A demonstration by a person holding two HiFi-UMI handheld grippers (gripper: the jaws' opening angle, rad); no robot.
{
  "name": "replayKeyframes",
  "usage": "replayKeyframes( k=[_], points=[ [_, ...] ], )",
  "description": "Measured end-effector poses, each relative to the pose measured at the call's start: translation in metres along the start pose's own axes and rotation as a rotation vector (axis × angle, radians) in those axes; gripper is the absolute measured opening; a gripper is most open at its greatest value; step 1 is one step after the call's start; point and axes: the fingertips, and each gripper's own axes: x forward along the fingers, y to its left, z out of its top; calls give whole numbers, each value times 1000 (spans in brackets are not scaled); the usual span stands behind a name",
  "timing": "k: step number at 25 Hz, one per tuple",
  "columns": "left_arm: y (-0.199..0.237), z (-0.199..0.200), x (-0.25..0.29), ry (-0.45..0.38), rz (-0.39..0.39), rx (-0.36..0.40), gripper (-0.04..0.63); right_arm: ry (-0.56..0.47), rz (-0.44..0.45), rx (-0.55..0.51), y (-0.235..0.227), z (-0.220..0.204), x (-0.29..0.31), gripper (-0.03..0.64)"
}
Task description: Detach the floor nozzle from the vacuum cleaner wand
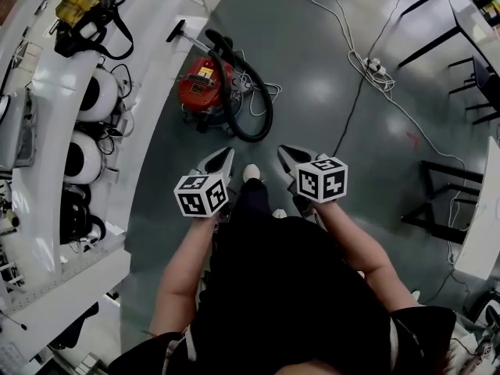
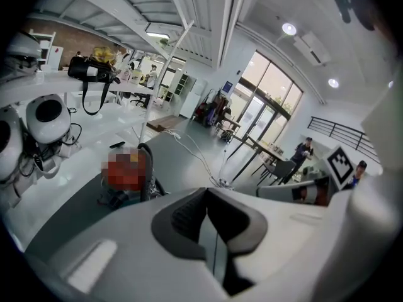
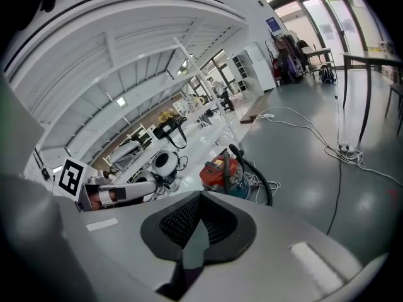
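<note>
A red canister vacuum cleaner (image 1: 205,83) stands on the grey floor ahead of me, with its black hose (image 1: 264,114) looping to the right. Its wand runs up and left to the black floor nozzle (image 1: 176,29), beside the white counter. My left gripper (image 1: 225,156) and right gripper (image 1: 284,152) hover side by side short of the vacuum. Both are shut with nothing between the pads. The left gripper view shows the vacuum (image 2: 126,172) beyond the closed left gripper (image 2: 208,201). In the right gripper view the vacuum (image 3: 220,167) and hose (image 3: 259,176) lie past the closed right gripper (image 3: 200,201).
A curved white counter (image 1: 168,22) runs along the left, carrying white robot heads (image 1: 98,96) and a black bag (image 1: 90,22). Cables and a power strip (image 1: 375,66) lie on the floor at the right. Black table frames (image 1: 437,201) stand far right. My shoe (image 1: 251,173) is between the grippers.
</note>
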Motion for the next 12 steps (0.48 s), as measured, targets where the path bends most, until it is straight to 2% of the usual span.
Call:
replayKeyframes(
  k=[9,12],
  points=[
    [42,31,21,15,-60,-7,11,37,-23,6,0,31,52,-2],
    [59,37,24,27,-67,17,11,50,-28,5,3,39,69,-3]
  ],
)
